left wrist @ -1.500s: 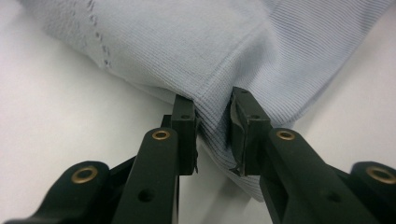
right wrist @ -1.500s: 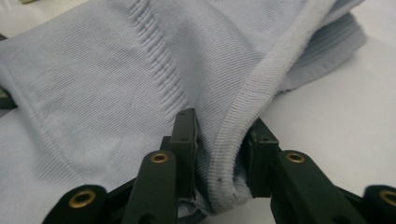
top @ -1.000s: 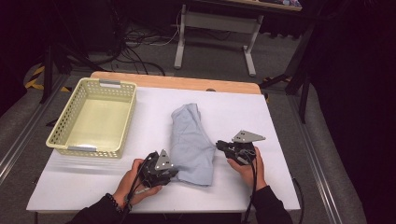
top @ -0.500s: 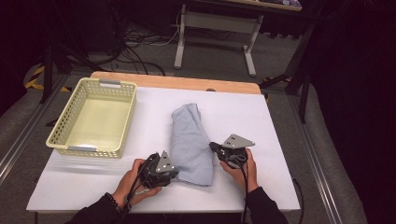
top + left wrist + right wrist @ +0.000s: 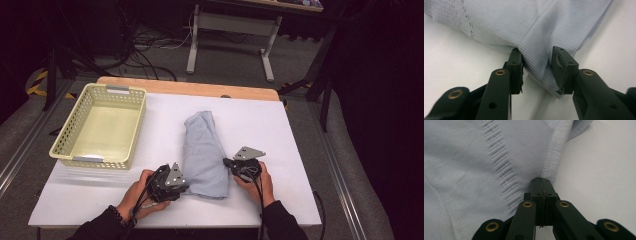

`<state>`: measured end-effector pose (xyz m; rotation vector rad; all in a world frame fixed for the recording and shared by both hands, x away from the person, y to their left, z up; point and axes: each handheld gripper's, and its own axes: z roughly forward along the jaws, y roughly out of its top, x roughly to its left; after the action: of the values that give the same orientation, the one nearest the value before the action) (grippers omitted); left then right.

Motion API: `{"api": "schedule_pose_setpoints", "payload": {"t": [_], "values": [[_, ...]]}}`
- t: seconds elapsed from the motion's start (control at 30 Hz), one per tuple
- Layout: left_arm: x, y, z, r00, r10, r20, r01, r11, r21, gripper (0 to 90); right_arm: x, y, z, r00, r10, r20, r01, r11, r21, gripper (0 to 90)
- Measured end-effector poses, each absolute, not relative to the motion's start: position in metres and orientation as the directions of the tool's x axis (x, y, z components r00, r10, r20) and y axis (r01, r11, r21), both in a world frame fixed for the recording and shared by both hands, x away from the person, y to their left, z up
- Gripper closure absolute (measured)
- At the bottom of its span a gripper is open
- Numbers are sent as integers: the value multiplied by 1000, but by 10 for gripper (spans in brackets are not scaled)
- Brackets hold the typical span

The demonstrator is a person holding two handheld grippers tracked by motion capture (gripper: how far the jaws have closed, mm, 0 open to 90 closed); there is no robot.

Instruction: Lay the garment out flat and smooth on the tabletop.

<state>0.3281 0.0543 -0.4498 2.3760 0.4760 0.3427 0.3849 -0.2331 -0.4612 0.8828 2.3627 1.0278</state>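
Folded light-blue cloth (image 5: 204, 152) lies lengthwise near the middle of the white worktop (image 5: 300, 130), a bit toward the person's edge, well apart from the pale yellow basket (image 5: 100, 125) at the worktop's left.

Left gripper (image 5: 186, 187), held in the left hand (image 5: 137, 197), sits at the cloth's near-left corner. In the left gripper view the jaws stand partway open w/ a bunched fold of the cloth (image 5: 536, 37) between them; both pads (image 5: 515, 67) touch the fabric and pinch that fold, and the jaws have just been closing a little further on it. Corner of the cloth hangs out below the right-hand pad, just over the worktop (image 5: 456, 70).

Right gripper (image 5: 226, 162), held in the right hand (image 5: 257, 182), is at the cloth's near-right edge, its grey three-cornered plate (image 5: 249, 152) on top. In the right gripper view the jaws are fully together, pads meeting w/ no gap, tips right at the ribbed hem (image 5: 554, 152) of the cloth (image 5: 474, 170). Jaws have just been closing. Can't tell whether any fabric is caught between the pads; none shows in the seam between them. Bare worktop (image 5: 604, 177) to the right of the hem.

Both forearms in dark sleeves come in from the bottom of the high view.
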Motion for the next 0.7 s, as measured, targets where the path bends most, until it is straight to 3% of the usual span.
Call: {"api": "schedule_pose_setpoints", "payload": {"t": [0.4,0.7], "values": [[320,58,-449,920,377,105,226,-731,643,805,385,-233,-461,-715,691,-112,388,524,758,898],[317,59,-445,925,363,110,217,-744,631,802,385,-233,-461,-715,690,-110,390,525,756,898]]}}
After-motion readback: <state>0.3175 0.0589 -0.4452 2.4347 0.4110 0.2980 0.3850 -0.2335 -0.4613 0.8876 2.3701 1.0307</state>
